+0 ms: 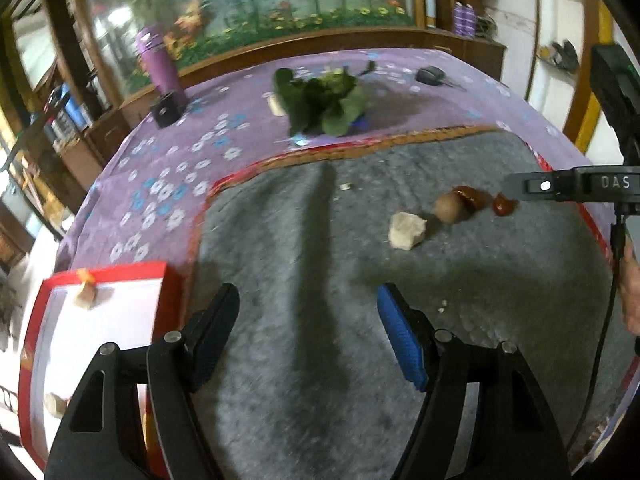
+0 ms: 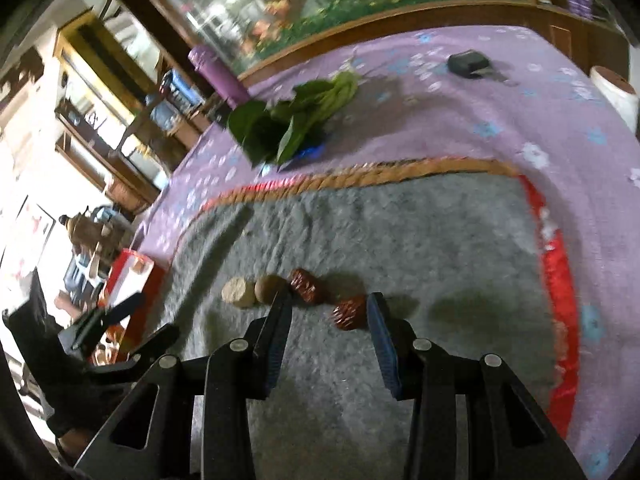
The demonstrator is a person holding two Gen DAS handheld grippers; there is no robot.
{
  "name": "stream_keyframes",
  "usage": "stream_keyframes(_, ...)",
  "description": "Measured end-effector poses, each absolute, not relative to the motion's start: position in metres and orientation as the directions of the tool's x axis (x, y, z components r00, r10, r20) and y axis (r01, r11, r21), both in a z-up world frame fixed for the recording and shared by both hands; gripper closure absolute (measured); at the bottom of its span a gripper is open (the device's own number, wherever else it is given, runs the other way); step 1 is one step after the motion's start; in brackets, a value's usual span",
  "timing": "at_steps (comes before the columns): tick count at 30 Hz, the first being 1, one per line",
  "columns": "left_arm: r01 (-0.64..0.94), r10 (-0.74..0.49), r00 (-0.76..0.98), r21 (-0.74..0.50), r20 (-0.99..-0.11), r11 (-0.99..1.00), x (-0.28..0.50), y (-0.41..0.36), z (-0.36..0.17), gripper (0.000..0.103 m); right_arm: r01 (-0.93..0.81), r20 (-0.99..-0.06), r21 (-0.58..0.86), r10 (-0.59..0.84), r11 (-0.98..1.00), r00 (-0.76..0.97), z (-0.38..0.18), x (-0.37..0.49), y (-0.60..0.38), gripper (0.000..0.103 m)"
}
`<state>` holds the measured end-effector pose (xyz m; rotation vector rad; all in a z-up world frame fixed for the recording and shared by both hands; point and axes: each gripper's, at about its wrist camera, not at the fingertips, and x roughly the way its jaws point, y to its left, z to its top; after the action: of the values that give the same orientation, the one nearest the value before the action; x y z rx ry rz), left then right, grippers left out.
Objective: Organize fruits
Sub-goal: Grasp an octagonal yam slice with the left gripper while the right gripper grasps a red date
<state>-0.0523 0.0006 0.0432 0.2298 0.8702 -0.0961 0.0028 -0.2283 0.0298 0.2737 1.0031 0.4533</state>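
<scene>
Several small fruits lie in a row on the grey mat (image 1: 320,360): a pale lump (image 1: 406,230), a tan round one (image 1: 448,207), a dark red date (image 1: 468,196) and a second red date (image 1: 503,204). In the right wrist view they show as the pale one (image 2: 239,292), the tan one (image 2: 270,289), a date (image 2: 306,286) and a date (image 2: 351,312). My right gripper (image 2: 330,306) is open, with the nearer date between its fingertips, untouched. My left gripper (image 1: 308,300) is open and empty over the mat. A red-rimmed white box (image 1: 100,320) at left holds a few pieces (image 1: 86,294).
A bunch of green leaves (image 1: 324,100) lies on the purple flowered cloth (image 1: 160,184) behind the mat. A purple bottle (image 1: 158,64) and a black box (image 1: 166,110) stand at the far left, a black object (image 1: 430,75) at the far right. A paper roll (image 2: 616,92) stands at the right.
</scene>
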Motion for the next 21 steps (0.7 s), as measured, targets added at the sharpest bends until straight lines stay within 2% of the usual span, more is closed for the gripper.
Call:
stream_keyframes(4,0.207,0.004,0.631,0.173,-0.776,0.963,-0.043,-0.011,0.039,0.032,-0.244,-0.771,0.328,0.408,0.913,0.489,0.024,0.000,-0.214,0.061)
stream_keyframes(9,0.251,-0.009,0.629,0.192,-0.777,0.949,-0.032,-0.023,0.038,0.032,-0.236,-0.791,0.243,0.334,0.941,0.513,0.018,-0.001,-0.212,0.075)
stream_keyframes(15,0.291,-0.056,0.609,0.157,-0.791,0.944,-0.018,-0.033,0.039,0.032,-0.232,-0.771,0.247,0.336,0.941,0.541,0.020,-0.001,-0.219,0.075)
stream_keyframes(21,0.314,-0.084,0.566,0.120,-0.820,0.942,-0.002,-0.043,0.028,0.032,-0.173,-0.704,0.394,0.417,0.903,0.575,0.030,0.000,-0.253,0.075)
